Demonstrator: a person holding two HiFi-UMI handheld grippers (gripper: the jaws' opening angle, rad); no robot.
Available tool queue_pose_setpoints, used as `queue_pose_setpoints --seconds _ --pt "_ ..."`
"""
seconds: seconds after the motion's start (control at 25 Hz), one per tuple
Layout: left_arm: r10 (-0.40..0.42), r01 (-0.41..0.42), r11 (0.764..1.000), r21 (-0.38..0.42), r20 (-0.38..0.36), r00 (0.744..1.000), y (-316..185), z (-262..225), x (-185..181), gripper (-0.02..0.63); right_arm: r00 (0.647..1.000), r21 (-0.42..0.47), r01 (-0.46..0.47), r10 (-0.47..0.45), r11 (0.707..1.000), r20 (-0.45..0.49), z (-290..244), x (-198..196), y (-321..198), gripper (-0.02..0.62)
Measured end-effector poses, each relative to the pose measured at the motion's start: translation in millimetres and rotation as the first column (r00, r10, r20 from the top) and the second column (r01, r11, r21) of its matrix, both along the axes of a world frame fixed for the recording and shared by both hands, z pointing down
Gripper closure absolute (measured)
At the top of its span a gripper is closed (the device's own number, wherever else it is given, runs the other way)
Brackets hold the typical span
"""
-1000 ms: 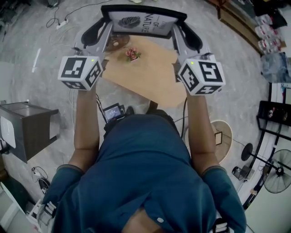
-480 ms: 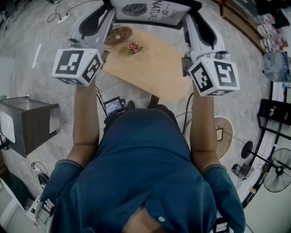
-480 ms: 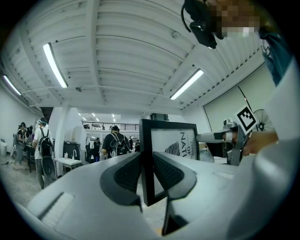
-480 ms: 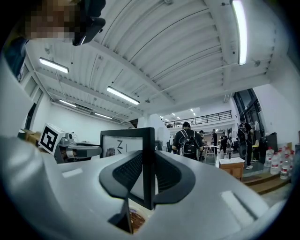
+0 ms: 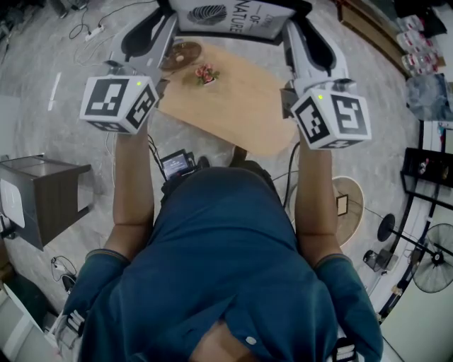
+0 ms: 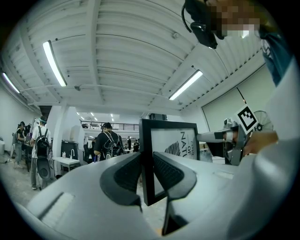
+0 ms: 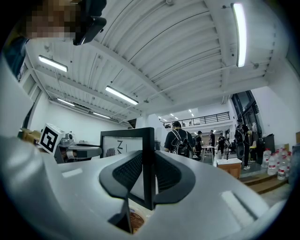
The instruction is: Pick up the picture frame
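The wooden table (image 5: 241, 106) is lying well below and in front of the person, and the picture frame (image 5: 233, 15) is hanging in the air above its far edge, apart from the tabletop. The frame is standing upright, its printed face turned towards the person.

The left gripper (image 5: 172, 13) is pinching the frame's left black border, one jaw pressing on the front and one on the back, as the left gripper view shows (image 6: 146, 168). The right gripper (image 5: 289, 21) is pinching the right border in the same way, with that edge (image 7: 149, 159) sitting squarely between its jaws.

By my reading, the pick-up itself is all but done, since the frame is resting on nothing but the two grips. The next move is calling for equal pressure on both sides and level hands, so the frame is not twisting or slipping.

On the table a brown round dish (image 5: 182, 52) and a small pink flower (image 5: 207, 73) are sitting near each other, under the frame.
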State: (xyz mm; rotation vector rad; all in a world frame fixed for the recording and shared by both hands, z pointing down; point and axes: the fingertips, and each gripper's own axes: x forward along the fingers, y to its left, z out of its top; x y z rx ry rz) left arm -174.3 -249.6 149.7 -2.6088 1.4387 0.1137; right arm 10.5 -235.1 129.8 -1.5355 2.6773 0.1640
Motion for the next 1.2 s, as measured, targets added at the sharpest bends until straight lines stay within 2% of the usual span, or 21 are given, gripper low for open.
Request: queue_pose_setpoints --seconds 0.6,1.2 --pt "0.024 -0.023 0.999 -0.037 0.011 1.000 -11 11 6 0.532 1.000 -0.041 -0.025 0.024 0.999 -0.014 11 6 -7 0.512" --pt "0.047 -0.045 0.995 -0.085 0.029 0.998 -31 27 30 0.532 0.999 -0.092 -0.046 0.047 0.995 0.006 30 30 -26 0.512"
